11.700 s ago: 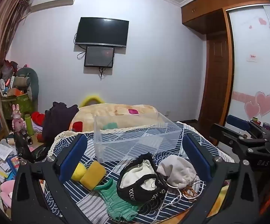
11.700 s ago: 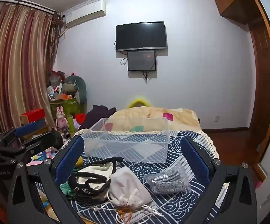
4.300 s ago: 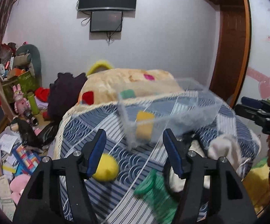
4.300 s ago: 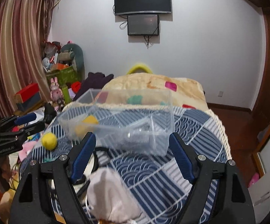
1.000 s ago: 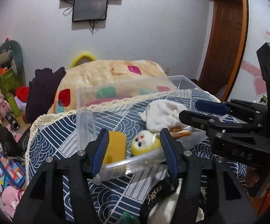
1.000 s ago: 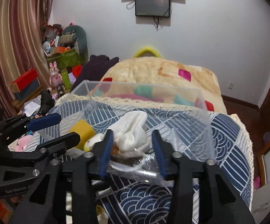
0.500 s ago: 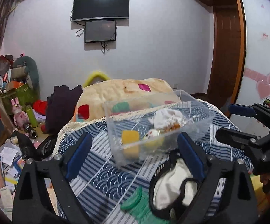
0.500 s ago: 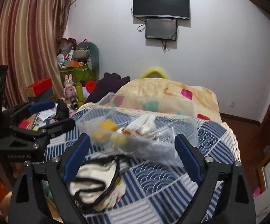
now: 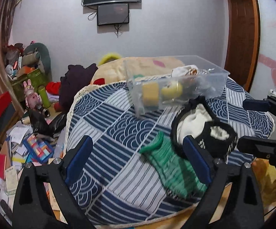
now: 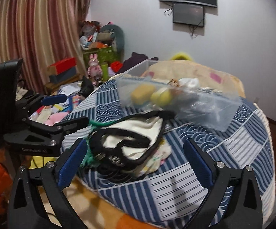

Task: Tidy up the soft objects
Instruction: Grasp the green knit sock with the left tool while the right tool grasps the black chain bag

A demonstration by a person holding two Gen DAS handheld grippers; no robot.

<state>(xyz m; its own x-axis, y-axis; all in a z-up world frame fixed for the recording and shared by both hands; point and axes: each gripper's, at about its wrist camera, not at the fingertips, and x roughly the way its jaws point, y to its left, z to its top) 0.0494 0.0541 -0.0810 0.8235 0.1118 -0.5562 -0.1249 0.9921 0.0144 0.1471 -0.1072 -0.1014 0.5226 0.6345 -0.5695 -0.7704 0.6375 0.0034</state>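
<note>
A clear plastic bin (image 9: 212, 80) sits on the blue patterned bed cover (image 9: 118, 129). It holds a yellow sponge (image 9: 150, 93), a yellow round toy (image 9: 171, 89), a white pouch (image 9: 183, 70) and a clear bag. A green sock (image 9: 168, 166) and a black-and-white fabric piece (image 9: 200, 127) lie on the cover in front of the bin. My left gripper (image 9: 138, 160) is open and empty, above the sock. My right gripper (image 10: 136, 160) is open and empty, above the black-and-white piece (image 10: 134, 133). The bin (image 10: 204, 106) shows blurred there.
A beige quilt (image 9: 138, 66) lies behind the bin. Cluttered floor with boxes, papers and a pink bunny toy (image 9: 30, 93) lies left of the bed. A wooden door (image 9: 240, 38) stands right. Striped curtains (image 10: 33, 28) hang at left.
Both grippers have pulled back from the bin and dropped lower, the left over the sock, the right over the black-and-white piece. The bin's contents are unchanged.
</note>
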